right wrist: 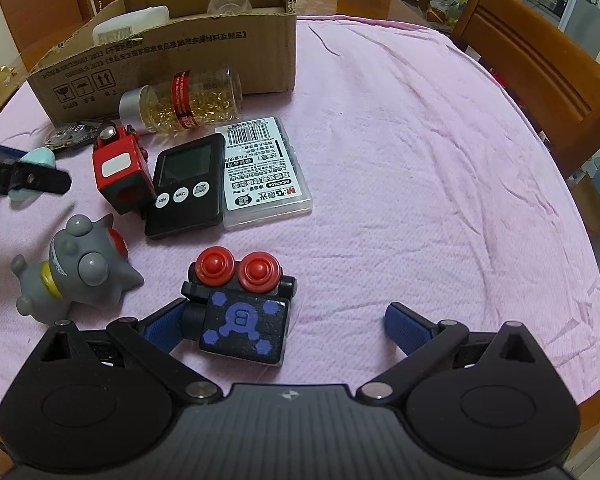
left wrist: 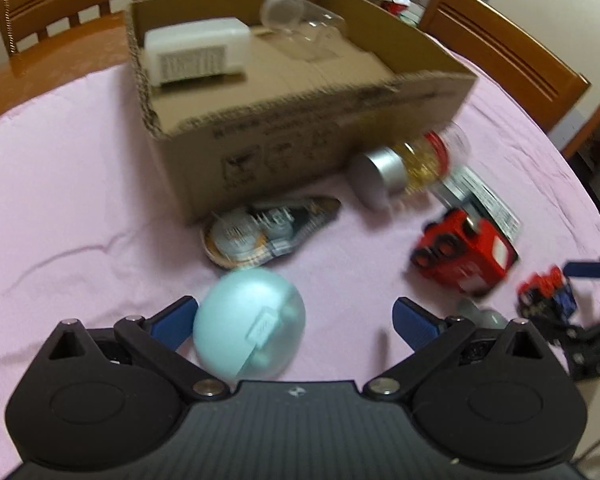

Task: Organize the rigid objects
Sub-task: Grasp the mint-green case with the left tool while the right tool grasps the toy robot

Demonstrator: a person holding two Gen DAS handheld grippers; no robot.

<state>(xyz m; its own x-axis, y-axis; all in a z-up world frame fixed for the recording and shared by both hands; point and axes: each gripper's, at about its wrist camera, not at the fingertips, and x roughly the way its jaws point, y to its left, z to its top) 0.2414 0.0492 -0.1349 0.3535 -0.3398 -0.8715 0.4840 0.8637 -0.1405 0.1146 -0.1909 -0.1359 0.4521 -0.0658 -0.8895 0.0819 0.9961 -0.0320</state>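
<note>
The left gripper [left wrist: 294, 320] is spread wide, with the pale blue ball [left wrist: 248, 323] touching only its left finger, evidently lined up for a pinch. The right gripper [right wrist: 286, 322] is likewise spread around the black block toy [right wrist: 244, 330]. Beyond both, the cardboard box [left wrist: 300, 136] is seen, presumably the collection point.

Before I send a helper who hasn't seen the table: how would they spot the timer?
Start at the cardboard box on the pink cloth. Before it lies a capsule bottle; nearer still is the timer, between a red toy and a clear case. It alone is black, with three round white buttons.
</note>
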